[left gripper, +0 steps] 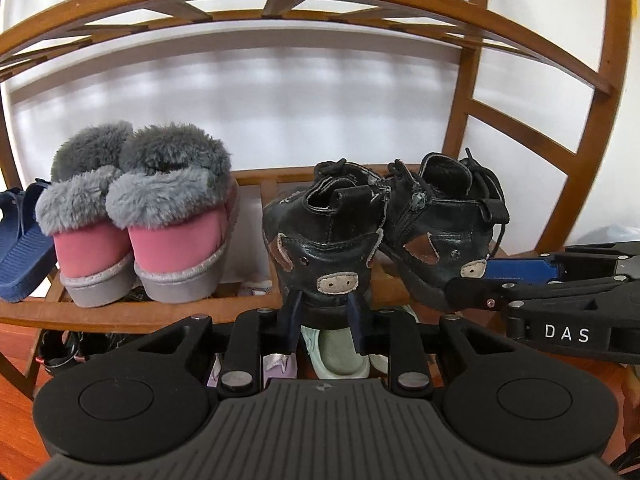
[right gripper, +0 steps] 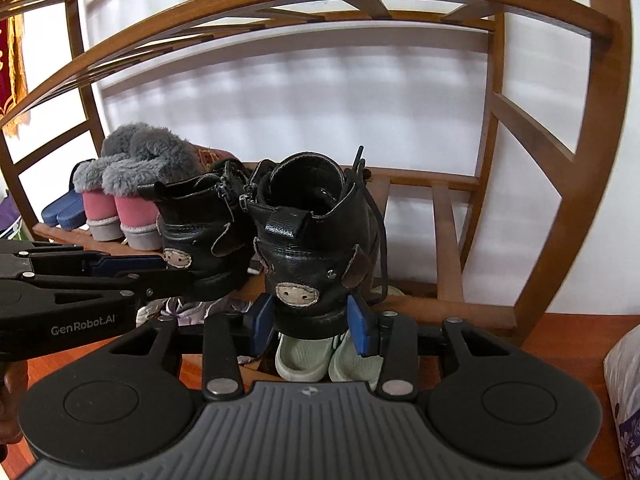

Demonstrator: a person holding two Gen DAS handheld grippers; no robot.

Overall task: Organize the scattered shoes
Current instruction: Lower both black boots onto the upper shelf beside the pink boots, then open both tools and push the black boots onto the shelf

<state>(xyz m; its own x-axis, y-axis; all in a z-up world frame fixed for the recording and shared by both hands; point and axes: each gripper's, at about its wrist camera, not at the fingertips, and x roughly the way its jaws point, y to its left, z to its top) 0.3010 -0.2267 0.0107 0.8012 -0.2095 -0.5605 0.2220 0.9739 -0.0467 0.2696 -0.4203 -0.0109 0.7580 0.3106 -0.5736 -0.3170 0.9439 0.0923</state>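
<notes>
Left hand-held gripper (left gripper: 324, 312) clamps the heel of left black boot (left gripper: 324, 240); right hand-held gripper (right gripper: 310, 320) clamps right black boot (right gripper: 312, 248). Both boots at shoe rack (right gripper: 448, 312) shelf edge, seemingly resting.

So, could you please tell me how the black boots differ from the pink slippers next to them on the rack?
The black boots are smooth leather with zips, laces and a small pig face on each heel; the pink slippers are soft fabric topped with grey fur. Each boot has gripper fingers at its heel, while the slippers stand untouched. The boots rise higher at the ankle. Both pairs sit heel outward on the same wooden shelf.
</notes>
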